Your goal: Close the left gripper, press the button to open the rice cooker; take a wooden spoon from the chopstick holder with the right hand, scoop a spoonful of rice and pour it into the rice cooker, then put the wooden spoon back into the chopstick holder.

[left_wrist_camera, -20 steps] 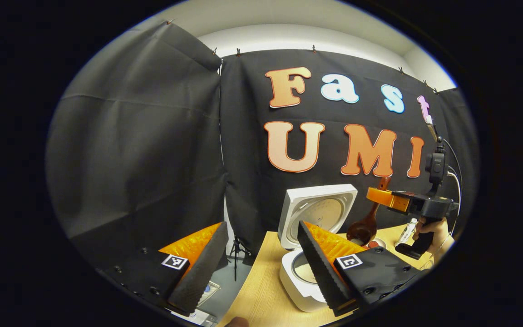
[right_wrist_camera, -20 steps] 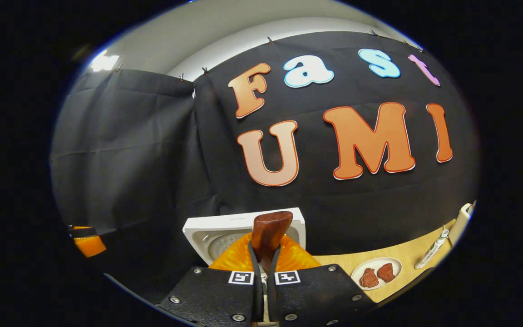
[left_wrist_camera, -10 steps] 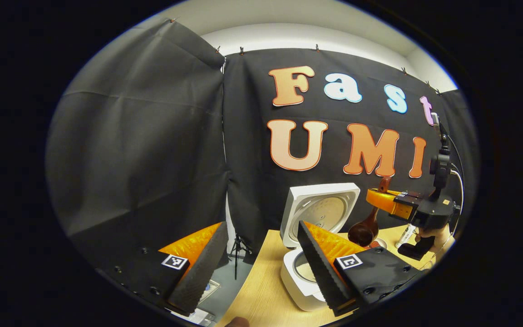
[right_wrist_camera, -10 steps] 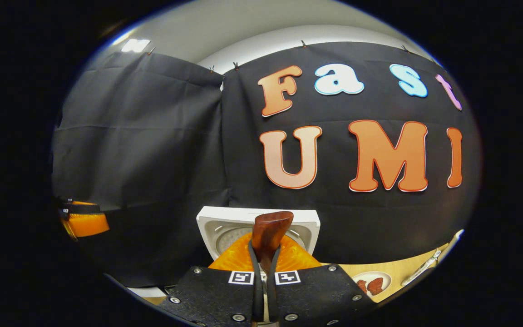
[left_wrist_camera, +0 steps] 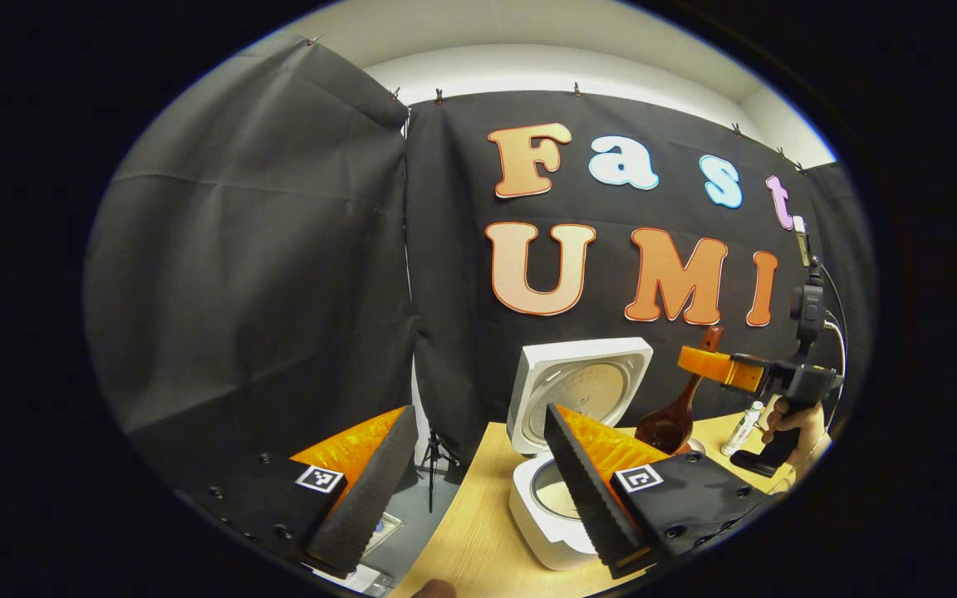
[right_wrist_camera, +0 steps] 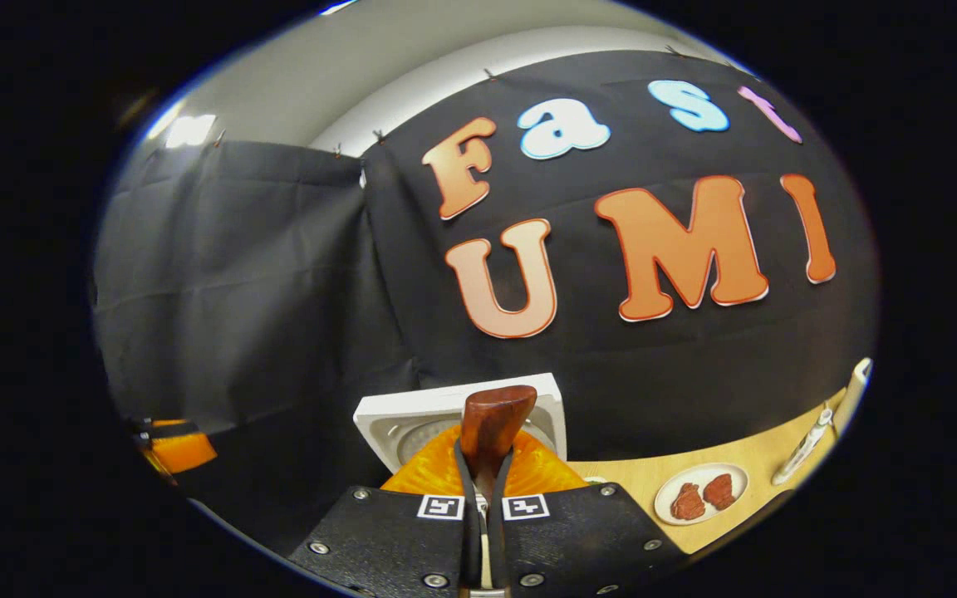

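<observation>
Cooker [left_wrist_camera: 553, 515]: standing open at the table's [left_wrist_camera: 478, 540] left edge, lid [left_wrist_camera: 580, 390] raised; contents not discernible.
Spoon [left_wrist_camera: 678, 407]: being gripped by the closed right gripper [right_wrist_camera: 479, 465] above the cooker.
Left gripper [left_wrist_camera: 470, 490]: being held wide open, empty.
Plate [right_wrist_camera: 701, 492]: two reddish pieces being held.

- The rice cooker [left_wrist_camera: 547, 523] is white and square with rounded corners. It stands on the light wooden worktop [left_wrist_camera: 478, 540], and its lid [left_wrist_camera: 580, 390] is open and stands nearly upright behind the pot.
- The wooden spoon [left_wrist_camera: 671, 423] is dark brown. It hangs with the bowl down and the handle up, tilted, above the worktop just to the right of the cooker. The right tool [right_wrist_camera: 478, 490] is clamped on its handle.
</observation>
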Action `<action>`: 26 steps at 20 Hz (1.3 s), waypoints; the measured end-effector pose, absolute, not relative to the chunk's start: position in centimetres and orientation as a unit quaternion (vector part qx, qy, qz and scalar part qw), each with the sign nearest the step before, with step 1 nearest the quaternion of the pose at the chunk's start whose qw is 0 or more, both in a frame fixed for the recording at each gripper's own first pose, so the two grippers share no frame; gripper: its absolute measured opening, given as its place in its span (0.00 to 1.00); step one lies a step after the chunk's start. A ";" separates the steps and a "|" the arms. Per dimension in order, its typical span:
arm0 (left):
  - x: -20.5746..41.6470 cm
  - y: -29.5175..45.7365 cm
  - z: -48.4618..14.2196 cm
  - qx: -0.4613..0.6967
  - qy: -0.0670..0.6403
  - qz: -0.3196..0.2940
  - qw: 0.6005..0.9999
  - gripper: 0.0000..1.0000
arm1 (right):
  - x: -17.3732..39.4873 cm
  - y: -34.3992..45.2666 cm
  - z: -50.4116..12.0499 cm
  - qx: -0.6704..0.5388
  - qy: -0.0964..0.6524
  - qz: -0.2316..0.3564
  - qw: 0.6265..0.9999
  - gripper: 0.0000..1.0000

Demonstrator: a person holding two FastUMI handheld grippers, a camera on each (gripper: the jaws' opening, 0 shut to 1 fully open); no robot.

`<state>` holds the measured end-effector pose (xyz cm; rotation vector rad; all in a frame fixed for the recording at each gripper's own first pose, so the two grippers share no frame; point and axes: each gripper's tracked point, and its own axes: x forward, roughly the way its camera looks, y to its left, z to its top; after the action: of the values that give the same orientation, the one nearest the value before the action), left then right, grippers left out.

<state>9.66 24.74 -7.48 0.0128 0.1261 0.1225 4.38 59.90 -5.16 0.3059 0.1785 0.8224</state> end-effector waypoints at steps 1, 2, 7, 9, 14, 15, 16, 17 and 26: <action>9.7 24.6 -7.2 0.008 0.061 0.062 0.996 1.00 | 4.8 58.9 -4.9 0.164 0.092 0.392 0.901 0.03; 9.8 24.3 -7.0 0.007 0.059 0.061 0.996 1.00 | 5.3 57.6 -4.7 0.175 0.094 0.384 0.902 0.03; 9.9 22.3 -6.1 -0.003 0.050 0.051 0.997 1.00 | 6.8 50.0 -4.3 0.217 0.100 0.342 0.909 0.02; 10.1 21.2 -5.8 0.000 0.047 0.046 0.998 1.00 | 7.4 46.1 -4.3 0.228 0.097 0.321 0.914 0.02; 10.3 18.2 -6.1 0.001 0.050 0.033 0.998 1.00 | 7.9 35.9 -6.3 0.228 0.101 0.253 0.935 0.02; 10.4 17.4 -6.1 0.001 0.052 0.029 0.998 1.00 | 7.8 33.8 -7.0 0.231 0.104 0.239 0.937 0.02; 10.3 16.7 -6.3 0.001 0.054 0.025 0.998 1.00 | 7.6 31.9 -7.7 0.233 0.107 0.226 0.940 0.02; 10.2 15.9 -6.4 0.002 0.056 0.021 0.998 1.00 | 7.5 30.0 -8.4 0.234 0.110 0.212 0.942 0.02; 9.2 12.2 -5.9 -0.007 0.062 0.014 0.998 1.00 | 3.8 15.9 -15.8 0.255 0.148 0.109 0.949 0.03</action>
<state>9.23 12.22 -5.93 -0.0130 0.1242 0.0287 3.82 15.94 -15.76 0.5182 0.3003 0.2216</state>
